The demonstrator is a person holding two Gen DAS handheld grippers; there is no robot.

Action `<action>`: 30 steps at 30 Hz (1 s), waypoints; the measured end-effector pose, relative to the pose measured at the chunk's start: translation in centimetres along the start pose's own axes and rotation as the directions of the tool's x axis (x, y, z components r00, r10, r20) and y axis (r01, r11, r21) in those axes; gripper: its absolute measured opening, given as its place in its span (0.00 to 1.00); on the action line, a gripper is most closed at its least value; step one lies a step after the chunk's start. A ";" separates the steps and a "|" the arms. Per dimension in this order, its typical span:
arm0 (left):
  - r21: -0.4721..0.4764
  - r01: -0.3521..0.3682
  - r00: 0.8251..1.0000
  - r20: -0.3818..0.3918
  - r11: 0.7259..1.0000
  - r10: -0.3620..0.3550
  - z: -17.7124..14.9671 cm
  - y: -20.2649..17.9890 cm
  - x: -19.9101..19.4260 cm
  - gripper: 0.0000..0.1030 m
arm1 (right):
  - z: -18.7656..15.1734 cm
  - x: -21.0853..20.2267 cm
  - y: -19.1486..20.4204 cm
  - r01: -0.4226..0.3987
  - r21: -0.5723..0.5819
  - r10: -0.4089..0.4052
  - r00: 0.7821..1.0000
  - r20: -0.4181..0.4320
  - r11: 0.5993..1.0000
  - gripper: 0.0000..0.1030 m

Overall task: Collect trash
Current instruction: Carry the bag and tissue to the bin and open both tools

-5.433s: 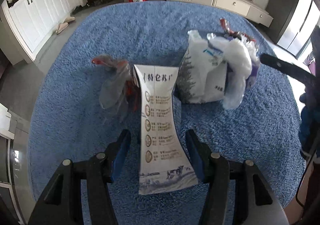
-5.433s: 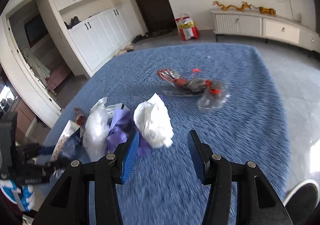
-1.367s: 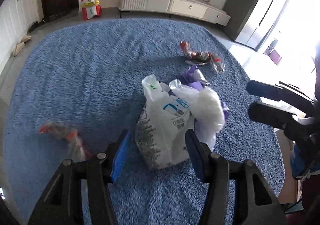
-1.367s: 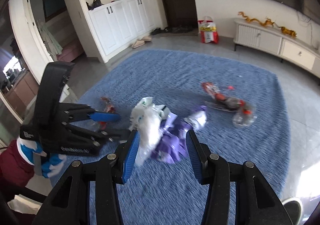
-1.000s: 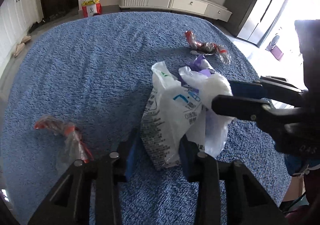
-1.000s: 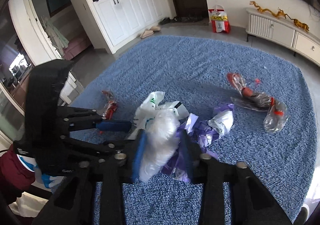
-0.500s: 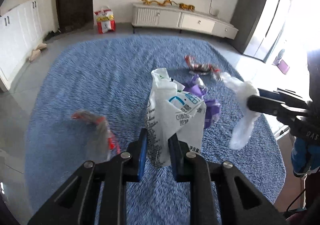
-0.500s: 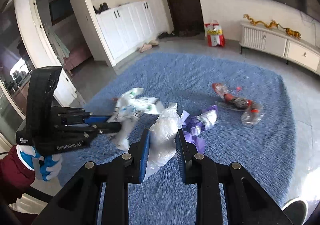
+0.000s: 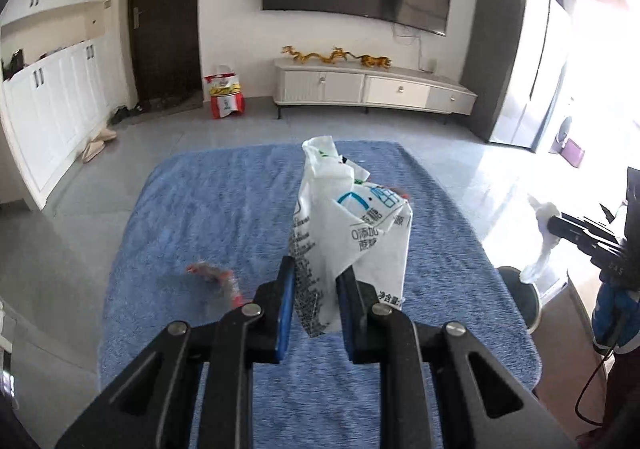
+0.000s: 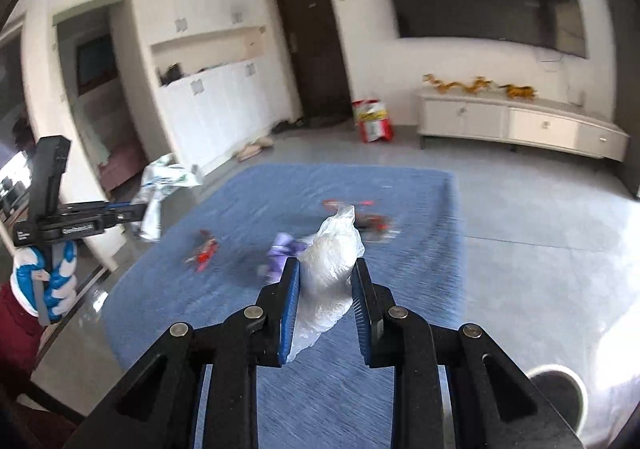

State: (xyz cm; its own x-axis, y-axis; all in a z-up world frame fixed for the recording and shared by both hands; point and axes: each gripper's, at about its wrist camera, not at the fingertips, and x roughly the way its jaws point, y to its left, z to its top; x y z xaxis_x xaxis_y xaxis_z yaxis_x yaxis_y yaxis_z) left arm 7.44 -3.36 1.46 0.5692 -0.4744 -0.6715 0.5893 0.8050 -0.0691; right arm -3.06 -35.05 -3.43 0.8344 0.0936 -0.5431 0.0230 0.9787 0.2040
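My left gripper [image 9: 316,273] is shut on a white printed milk packet [image 9: 352,225], held up above the blue rug [image 9: 208,217]. That same packet [image 10: 160,185] hangs from the left gripper's jaws at the left edge of the right wrist view. My right gripper [image 10: 325,275] is shut on a crumpled clear-white plastic bag [image 10: 332,261], also lifted off the rug. The bag [image 9: 544,233] shows at the right edge of the left wrist view. On the rug lie a purple wrapper [image 10: 284,249], a red wrapper [image 10: 206,247] and a red-and-clear wrapper [image 10: 368,219].
A dark round bin [image 9: 520,295] stands off the rug's right side, its rim [image 10: 560,389] near my right gripper. A white TV cabinet [image 9: 372,89] and a red bag [image 9: 226,95] line the far wall. White cupboards [image 9: 52,101] run along the left. A gloved hand [image 10: 44,281] holds the left gripper.
Both grippers closed on their items and lifted them off the rug. The white packet and the plastic bag came apart, leaving the purple wrapper on the rug. Both views tilted up toward the far wall.
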 end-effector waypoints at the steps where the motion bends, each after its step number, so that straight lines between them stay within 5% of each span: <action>1: 0.011 0.009 1.000 -0.003 1.000 -0.008 0.4 -1.1 0.3 0.18 | -0.3 -0.8 -0.9 0.017 0.012 -0.018 1.000 0.008 1.000 0.24; 12: 0.147 0.165 0.986 -0.061 0.975 -0.158 3.5 -14.1 4.9 0.18 | -6.6 -8.8 -13.7 0.292 0.214 -0.303 0.953 0.021 0.932 0.25; 21: 0.261 0.359 0.922 -0.251 0.896 -0.296 2.1 -29.0 13.0 0.18 | -12.3 -8.1 -21.5 0.411 0.321 -0.394 0.911 -0.121 0.853 0.25; 30: 0.308 0.424 0.870 -0.401 0.852 -0.288 -0.7 -40.4 21.7 0.21 | -14.7 -5.7 -25.6 0.488 0.335 -0.436 0.872 -0.222 0.806 0.27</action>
State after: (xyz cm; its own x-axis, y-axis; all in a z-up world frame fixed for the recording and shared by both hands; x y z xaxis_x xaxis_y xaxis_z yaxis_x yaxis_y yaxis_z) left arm -4.38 -45.90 -10.88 0.0956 -0.5011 -0.8601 0.9198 0.3747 -0.1161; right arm -16.48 -57.91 -17.57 0.5955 -0.3042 -0.7436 0.6102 0.7733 0.1723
